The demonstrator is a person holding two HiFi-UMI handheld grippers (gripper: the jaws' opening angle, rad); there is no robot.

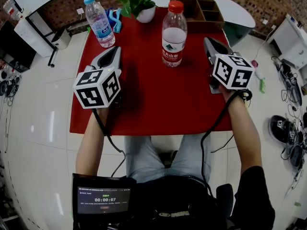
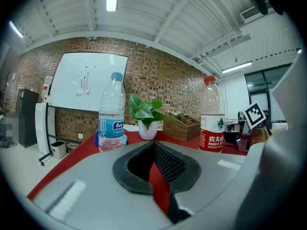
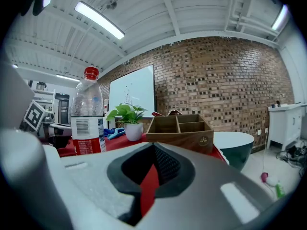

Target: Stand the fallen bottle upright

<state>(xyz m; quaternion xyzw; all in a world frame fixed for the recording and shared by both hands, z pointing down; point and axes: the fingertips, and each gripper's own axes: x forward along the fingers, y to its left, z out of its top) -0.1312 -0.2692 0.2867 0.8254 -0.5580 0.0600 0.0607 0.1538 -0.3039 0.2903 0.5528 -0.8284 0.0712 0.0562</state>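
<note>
- Closed and empty: left tongs (image 1: 114, 51) and right tongs (image 1: 209, 44), near the tabletop's (image 1: 153, 104) side edges;
- Already upright: red-capped bottle (image 1: 174, 32) at centre, blue-capped bottle (image 1: 99, 22) by far left corner; nothing lies fallen, so best keep tongs clear.

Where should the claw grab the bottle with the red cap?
The red-capped bottle stands upright, so probably grip its round middle, coming in level from the side where the right claw sits, shut. It would need to open first.
</note>
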